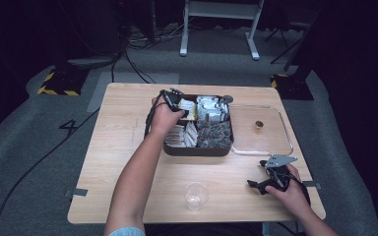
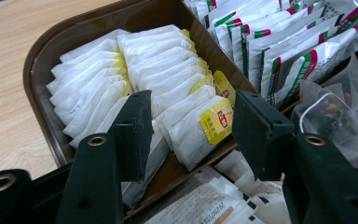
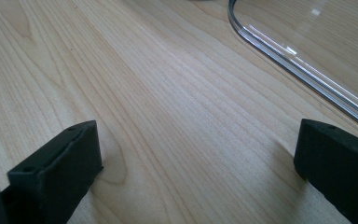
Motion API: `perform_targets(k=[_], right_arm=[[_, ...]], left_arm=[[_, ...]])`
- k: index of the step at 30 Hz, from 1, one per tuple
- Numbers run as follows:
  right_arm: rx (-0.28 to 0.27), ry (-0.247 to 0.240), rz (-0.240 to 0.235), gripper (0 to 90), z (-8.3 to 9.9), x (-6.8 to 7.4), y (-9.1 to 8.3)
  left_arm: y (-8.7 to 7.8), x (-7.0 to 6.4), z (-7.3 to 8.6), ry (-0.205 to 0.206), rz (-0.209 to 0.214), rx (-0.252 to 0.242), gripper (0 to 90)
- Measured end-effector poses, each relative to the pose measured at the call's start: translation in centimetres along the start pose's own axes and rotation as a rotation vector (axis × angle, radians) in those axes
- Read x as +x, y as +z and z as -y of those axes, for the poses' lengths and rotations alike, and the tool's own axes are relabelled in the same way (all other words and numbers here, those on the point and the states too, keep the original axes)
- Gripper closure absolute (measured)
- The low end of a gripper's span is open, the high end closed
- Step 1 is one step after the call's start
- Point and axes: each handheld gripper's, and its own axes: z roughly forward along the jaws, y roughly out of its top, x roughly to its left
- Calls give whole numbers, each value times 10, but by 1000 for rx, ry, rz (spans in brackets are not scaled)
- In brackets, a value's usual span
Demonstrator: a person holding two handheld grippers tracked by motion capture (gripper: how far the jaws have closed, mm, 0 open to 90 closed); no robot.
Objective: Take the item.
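Dark floor and cables surround a pale wooden table [image 1: 128, 162] that carries a brown compartment tray [image 1: 197, 149] near its far edge, a clear lid [image 1: 262, 129] lying flat just right of the tray, and a small clear cup [image 1: 196, 196] near the front edge. The left claw [image 2: 189, 116] hangs over the tray's far-left compartment, jaws spread apart and released, with white tea bags [image 2: 168, 79] packed in 2 rows below it. One bag with a yellow tag [image 2: 216, 120] sits at the near end of a row, right between the jaws but not yet pinched. The right claw [image 3: 193, 163] rests low over bare wood near the front-right corner of the table, also released and holding nothing, with the lid's curved rim just ahead of it.

The step in hand looks like picking a single tea bag from the tray, probably for the cup. The next move calls for lowering the left claw a little so both jaws straddle only that end bag, then clenching on the bag without dragging its neighbours, and lifting straight up.
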Motion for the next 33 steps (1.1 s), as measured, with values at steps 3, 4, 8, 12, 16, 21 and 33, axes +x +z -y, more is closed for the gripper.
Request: perform_targets(k=[3,4,8,12,16,21,33], right_arm=[[0,-1,0,9,0,0,0],[0,-2,1,10,0,0,0],[-2,-1,-1,14,0,0,0],[-2,-2,0,14,0,0,0],[-2,-2,-2,15,0,0,0],[-3,-5,-2,15,0,0,0],[-3,-6,-4,15,0,0,0]], left_arm=[[5,0,-1,-9,5,24,534],[7,0,-1,-13,6,22,534],[12,0,-2,-15,19,40,545],[19,0,0,-14,28,58,571],[24,1,0,-18,18,77,573],[25,2,-2,-14,12,73,563],[37,-2,-6,-4,37,121,535]])
